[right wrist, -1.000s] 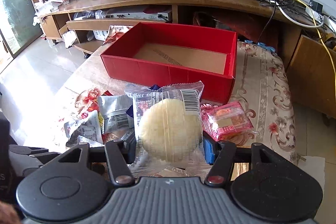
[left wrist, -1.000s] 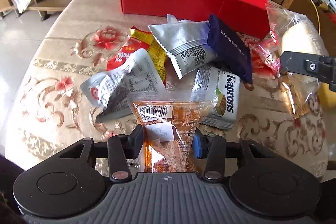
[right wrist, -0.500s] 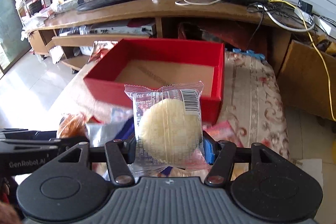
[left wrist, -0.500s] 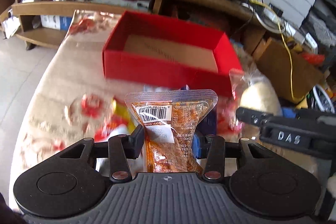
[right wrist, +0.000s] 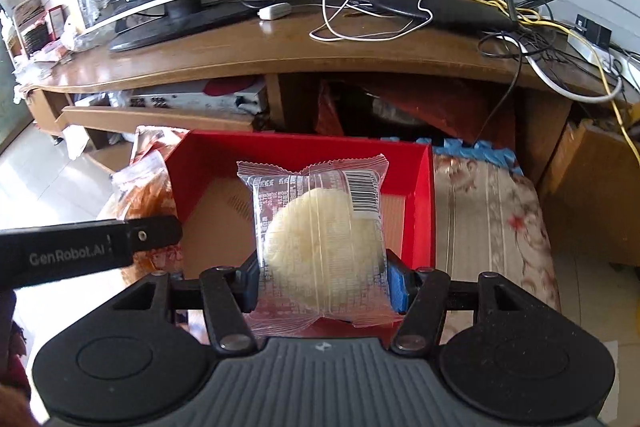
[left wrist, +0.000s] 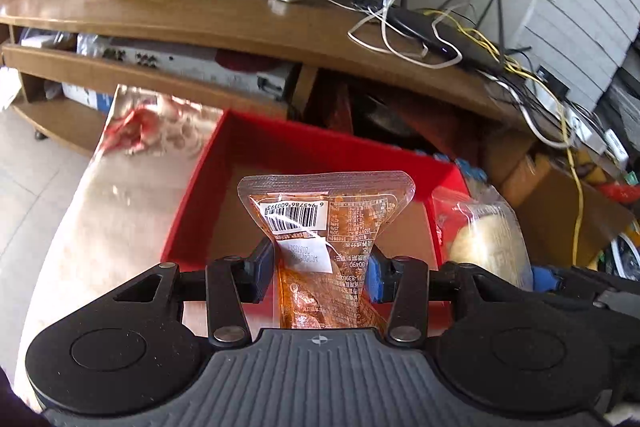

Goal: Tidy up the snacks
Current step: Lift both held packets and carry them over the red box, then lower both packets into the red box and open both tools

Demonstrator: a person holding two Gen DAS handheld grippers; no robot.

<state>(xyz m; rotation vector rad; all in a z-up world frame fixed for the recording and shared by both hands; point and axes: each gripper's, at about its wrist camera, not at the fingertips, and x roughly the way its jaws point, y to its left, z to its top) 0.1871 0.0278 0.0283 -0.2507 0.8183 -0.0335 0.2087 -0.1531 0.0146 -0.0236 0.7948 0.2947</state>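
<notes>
Two snack packs are held up in front of the red box (right wrist: 420, 211), one in each claw. The left claw (left wrist: 320, 273) is clamped on an orange packet (left wrist: 324, 247) with a white barcode label, its pads pressing the packet's narrow middle so that the sealed top edge stands upright above the fingers. From the left wrist view this packet hangs over the near wall of the red box, whose brown cardboard floor shows behind it.

The right claw (right wrist: 322, 281) is clamped on a clear wrapper holding a pale round cake (right wrist: 320, 239), barcode at its upper right. It too is held before the open box, toward the box's right half. The two claws are side by side: the left one's black finger, lettered GenRobot.AI, reaches in from the left edge of the right wrist view, with the orange packet just behind it.

The box rests on a desk (right wrist: 492, 211) covered by a beige floral cloth. Behind it stands a wooden TV stand (right wrist: 280, 51) carrying a monitor, a router (right wrist: 440, 5) and tangled cables.
</notes>
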